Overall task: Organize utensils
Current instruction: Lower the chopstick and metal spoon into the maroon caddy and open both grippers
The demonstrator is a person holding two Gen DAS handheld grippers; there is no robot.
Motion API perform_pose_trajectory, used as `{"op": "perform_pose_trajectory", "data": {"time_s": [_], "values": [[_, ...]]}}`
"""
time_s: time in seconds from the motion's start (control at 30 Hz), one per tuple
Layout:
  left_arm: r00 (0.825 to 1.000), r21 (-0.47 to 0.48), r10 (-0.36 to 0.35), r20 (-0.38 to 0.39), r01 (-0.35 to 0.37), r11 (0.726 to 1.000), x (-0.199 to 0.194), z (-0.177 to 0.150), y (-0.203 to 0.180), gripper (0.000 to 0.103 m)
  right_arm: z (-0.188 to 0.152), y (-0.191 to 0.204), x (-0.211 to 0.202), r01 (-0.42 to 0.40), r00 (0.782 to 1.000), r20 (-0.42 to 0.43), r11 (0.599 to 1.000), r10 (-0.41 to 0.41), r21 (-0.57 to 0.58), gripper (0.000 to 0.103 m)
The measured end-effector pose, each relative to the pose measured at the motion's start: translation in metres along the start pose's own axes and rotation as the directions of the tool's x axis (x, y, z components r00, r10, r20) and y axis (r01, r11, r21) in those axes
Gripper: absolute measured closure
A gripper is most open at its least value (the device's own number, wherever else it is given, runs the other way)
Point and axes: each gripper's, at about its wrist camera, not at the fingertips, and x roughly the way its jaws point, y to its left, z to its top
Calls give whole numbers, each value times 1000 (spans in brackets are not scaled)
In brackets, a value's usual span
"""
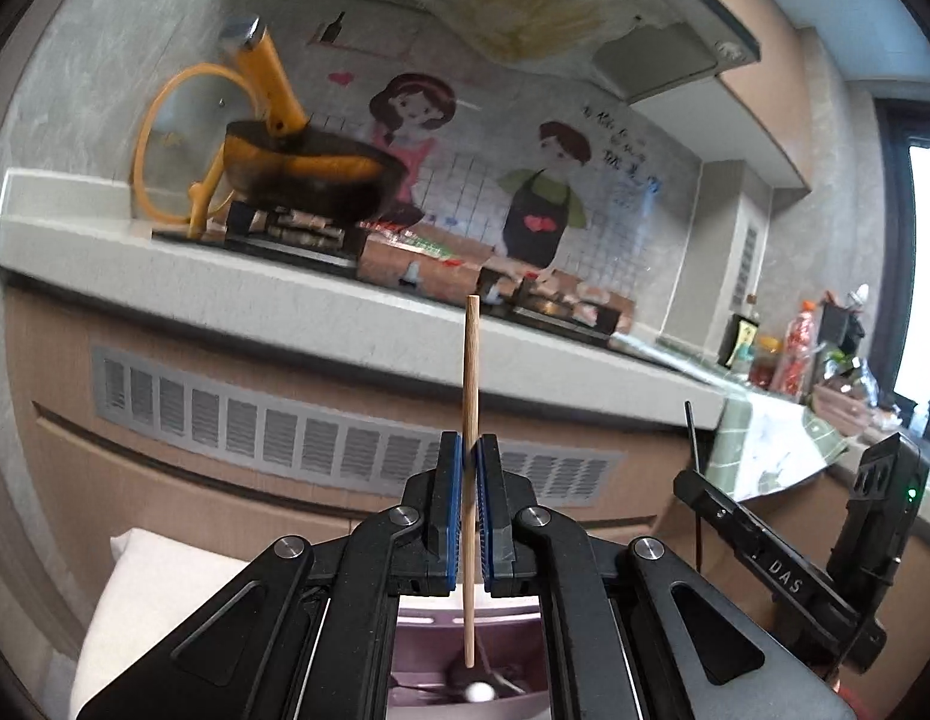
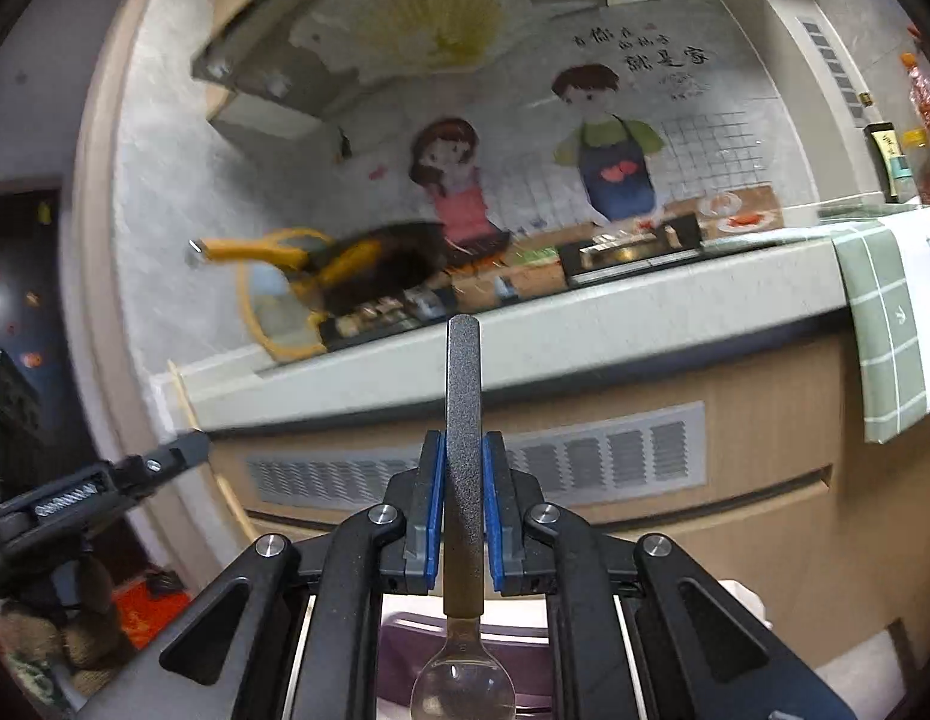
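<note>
1. Left wrist view: the left gripper [image 1: 470, 468] is clamped tight on a wooden chopstick [image 1: 471, 420], held upright, its top against the far countertop [image 1: 285, 288]. Below sits a pink tray [image 1: 465, 684]; its contents are blurred, hard to tell.
2. Right wrist view: the right gripper [image 2: 464, 468] grips a spoon [image 2: 463, 480] by its grey handle, bowl hanging near the tray [image 2: 405, 648].
</note>
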Motion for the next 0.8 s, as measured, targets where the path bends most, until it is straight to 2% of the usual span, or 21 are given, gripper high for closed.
{"op": "perform_pose_trajectory", "data": {"time_s": [0.17,0.43,0.57,0.63,0.7,0.73,0.8], "values": [[997,-37,8,-71,-11,999,33,-26,15,98,-22,4,28,23,999,-33,999,-24,-31,92],[993,-85,-2,-119,-8,996,57,-52,27,98,-49,-5,64,75,995,-64,997,-76,-23,92],[990,-93,-9,-141,-4,996,66,-61,28,98,-59,-6,66,86,996,-35,995,-88,-53,92],[986,-94,-13,-165,-3,996,70,-66,28,96,-66,-6,65,93,994,-57,992,-98,-80,91],[982,-103,-62,-180,44,994,71,-72,29,96,-71,-6,60,70,993,-90,992,-80,-107,86],[979,-100,-89,-185,71,992,69,-76,30,93,-73,-5,55,68,991,-105,990,-80,-121,85],[978,-85,-86,-190,71,994,63,-79,30,86,-77,-5,37,66,988,-131,989,-84,-136,85]]}}
